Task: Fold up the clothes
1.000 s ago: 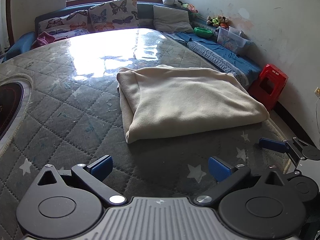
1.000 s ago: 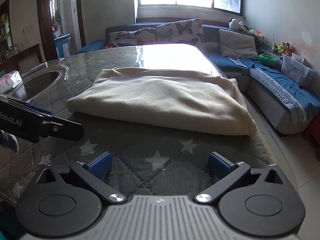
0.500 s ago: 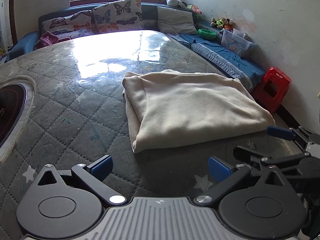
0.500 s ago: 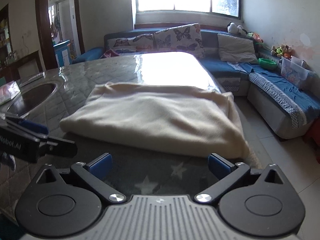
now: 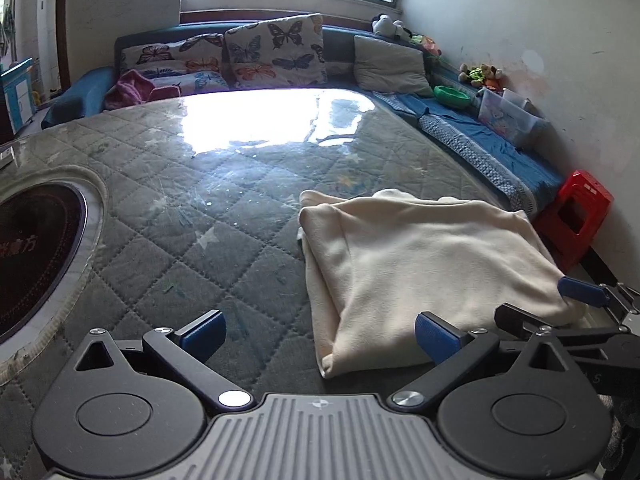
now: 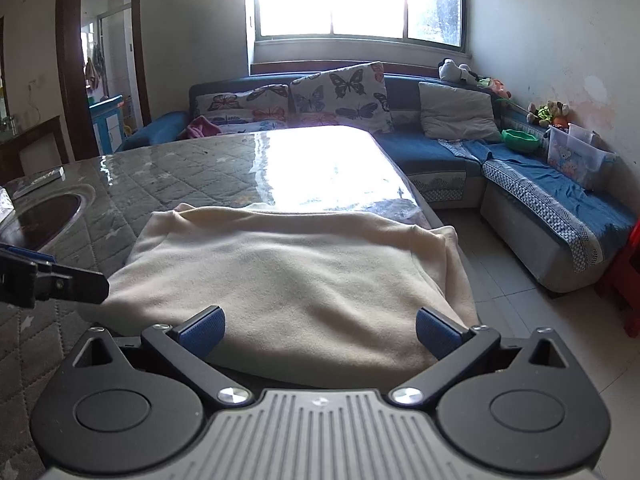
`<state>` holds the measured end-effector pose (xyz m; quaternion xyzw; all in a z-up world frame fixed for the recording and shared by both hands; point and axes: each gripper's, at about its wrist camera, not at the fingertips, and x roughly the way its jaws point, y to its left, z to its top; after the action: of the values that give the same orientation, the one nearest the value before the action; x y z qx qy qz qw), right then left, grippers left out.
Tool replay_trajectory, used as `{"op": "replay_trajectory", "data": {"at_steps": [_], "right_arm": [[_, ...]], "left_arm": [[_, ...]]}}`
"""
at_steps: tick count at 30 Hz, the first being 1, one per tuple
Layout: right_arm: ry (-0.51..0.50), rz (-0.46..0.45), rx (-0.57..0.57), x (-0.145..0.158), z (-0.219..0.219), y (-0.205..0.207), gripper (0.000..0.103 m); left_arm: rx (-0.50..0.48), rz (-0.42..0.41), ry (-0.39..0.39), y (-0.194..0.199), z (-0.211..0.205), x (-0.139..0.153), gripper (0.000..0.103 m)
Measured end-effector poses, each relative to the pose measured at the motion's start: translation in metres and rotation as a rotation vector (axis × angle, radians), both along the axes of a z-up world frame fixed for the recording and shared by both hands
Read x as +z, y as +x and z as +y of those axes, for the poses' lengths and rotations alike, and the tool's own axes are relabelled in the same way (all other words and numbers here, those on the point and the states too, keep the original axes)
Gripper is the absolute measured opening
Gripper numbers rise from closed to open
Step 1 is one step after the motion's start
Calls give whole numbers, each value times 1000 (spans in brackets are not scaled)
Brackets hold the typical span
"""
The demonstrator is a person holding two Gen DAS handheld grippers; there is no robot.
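A cream garment (image 5: 420, 264), folded into a thick rectangle, lies on the quilted table (image 5: 224, 240) near its right edge. My left gripper (image 5: 320, 332) is open just short of the garment's near left corner, and nothing is between its fingers. My right gripper (image 6: 320, 330) is open too. It hovers at the garment's (image 6: 296, 272) near edge, with one blue pad on each side of the fabric. In the left wrist view the right gripper (image 5: 552, 306) shows at the garment's right corner. In the right wrist view the left gripper (image 6: 52, 280) pokes in from the left.
A round dark hob (image 5: 32, 256) is set into the table on the left. A blue corner sofa (image 6: 440, 152) with butterfly pillows runs behind and to the right. A red stool (image 5: 576, 216) stands on the floor past the table's right edge.
The right gripper has moved forward, so its pads now flank the garment's near edge. The left gripper has shifted left and lifted its view, so the garment now sits to its right.
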<state>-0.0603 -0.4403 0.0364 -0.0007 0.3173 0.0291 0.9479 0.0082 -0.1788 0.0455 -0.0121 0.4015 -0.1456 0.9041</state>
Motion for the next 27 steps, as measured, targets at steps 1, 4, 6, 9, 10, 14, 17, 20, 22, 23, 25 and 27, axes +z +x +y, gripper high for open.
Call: {"op": "replay_trajectory", "data": {"at_steps": [1, 4, 6, 9, 10, 14, 17, 20, 22, 23, 25, 27], "right_arm": [[-2, 6, -1, -2, 0, 1, 101], [-22, 17, 5, -5, 1, 1, 100], [-34, 24, 13, -5, 1, 0, 99], [-46, 24, 27, -2, 1, -2, 96], [-44, 18, 28, 0, 0, -2, 96], [-27, -19, 18, 9, -4, 0, 93], [-3, -11, 14, 8, -8, 7, 89], [-1, 18, 12, 2, -10, 12, 85], [-19, 29, 18, 2, -10, 15, 83], [-25, 31, 21, 2, -10, 16, 83], [-24, 21, 29, 7, -10, 20, 82], [-21, 3, 34, 14, -10, 24, 81]], "left_arm": [[5, 5, 4, 3, 0, -2, 102], [10, 24, 19, 6, 0, -9, 101], [13, 36, 18, 7, 1, -13, 100], [17, 31, 16, 6, 2, -10, 100], [18, 29, 16, 6, 2, -9, 100], [19, 17, 15, 6, 2, -5, 99], [26, 24, 26, 8, 2, -7, 98], [23, 22, 32, 9, 2, -7, 97], [21, 21, 36, 10, 2, -6, 97], [19, 21, 38, 10, 2, -6, 97], [17, 20, 42, 11, 2, -6, 97], [15, 19, 47, 11, 1, -6, 97]]}}
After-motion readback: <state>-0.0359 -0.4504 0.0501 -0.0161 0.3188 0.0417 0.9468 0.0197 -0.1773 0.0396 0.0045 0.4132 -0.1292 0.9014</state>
